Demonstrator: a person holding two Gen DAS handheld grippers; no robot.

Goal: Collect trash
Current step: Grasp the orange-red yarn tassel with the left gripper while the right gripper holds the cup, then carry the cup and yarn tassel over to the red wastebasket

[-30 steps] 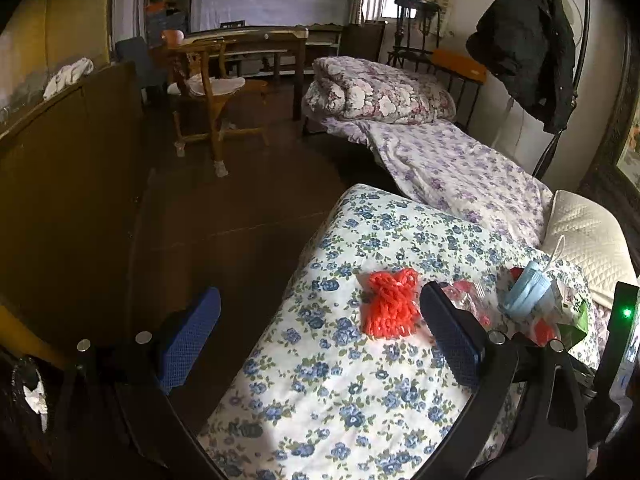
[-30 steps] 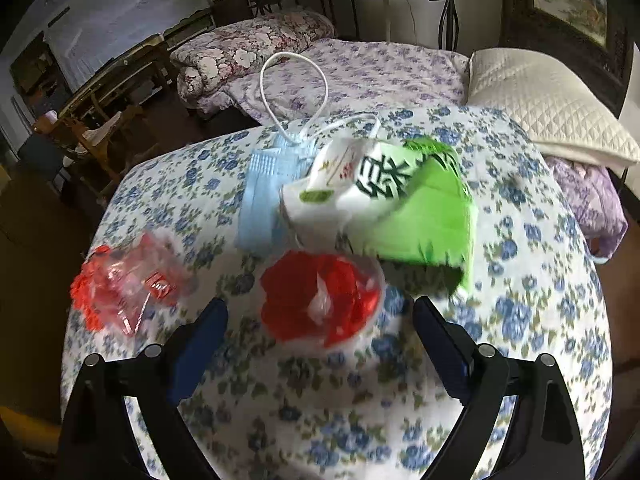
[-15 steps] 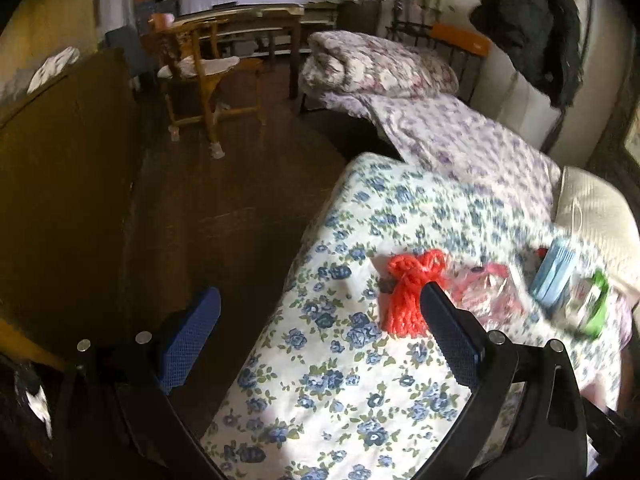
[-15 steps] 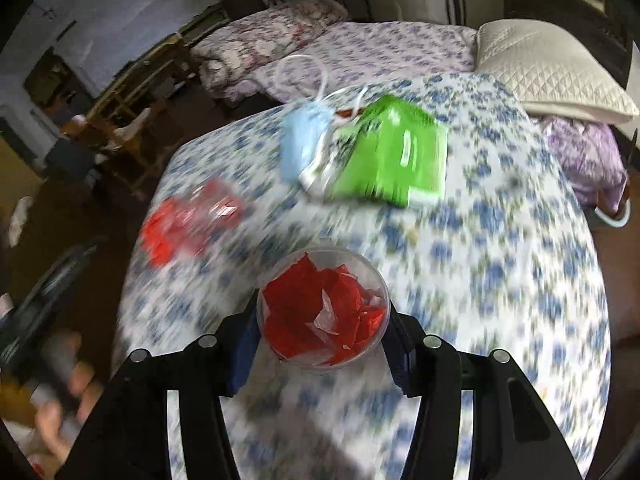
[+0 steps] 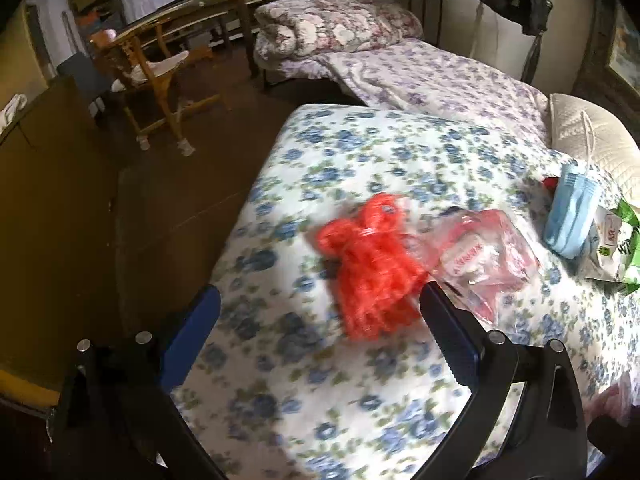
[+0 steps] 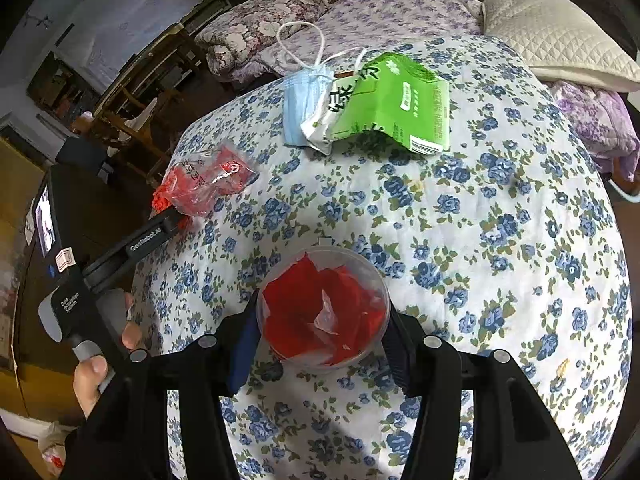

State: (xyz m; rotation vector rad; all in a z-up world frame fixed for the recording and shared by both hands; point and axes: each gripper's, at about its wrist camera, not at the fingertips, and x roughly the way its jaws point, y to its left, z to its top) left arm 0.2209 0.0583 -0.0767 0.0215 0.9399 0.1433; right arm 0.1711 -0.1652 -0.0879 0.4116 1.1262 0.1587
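My right gripper (image 6: 322, 346) is shut on a clear plastic cup (image 6: 324, 310) with red scraps inside, held above the flowered tablecloth (image 6: 500, 220). My left gripper (image 5: 320, 336) is open just in front of an orange-red mesh bundle (image 5: 372, 264), which lies against a clear pink wrapper (image 5: 480, 256). The wrapper (image 6: 208, 180) also shows in the right wrist view, with the left gripper's finger beside it. A blue face mask (image 6: 298, 108) and a green-and-white packet (image 6: 392, 104) lie at the far side of the table; the mask (image 5: 572, 216) shows in the left wrist view too.
A bed with purple flowered covers (image 5: 420, 76) and a cream pillow (image 6: 552, 36) stands behind the table. A wooden chair (image 5: 152, 80) and dark floor (image 5: 160, 200) lie to the left. A wooden cabinet (image 5: 48, 200) lines the left side.
My right gripper has closed on the cup and lifted it back from the other trash. My left gripper has moved in toward the orange-red bundle, still open.
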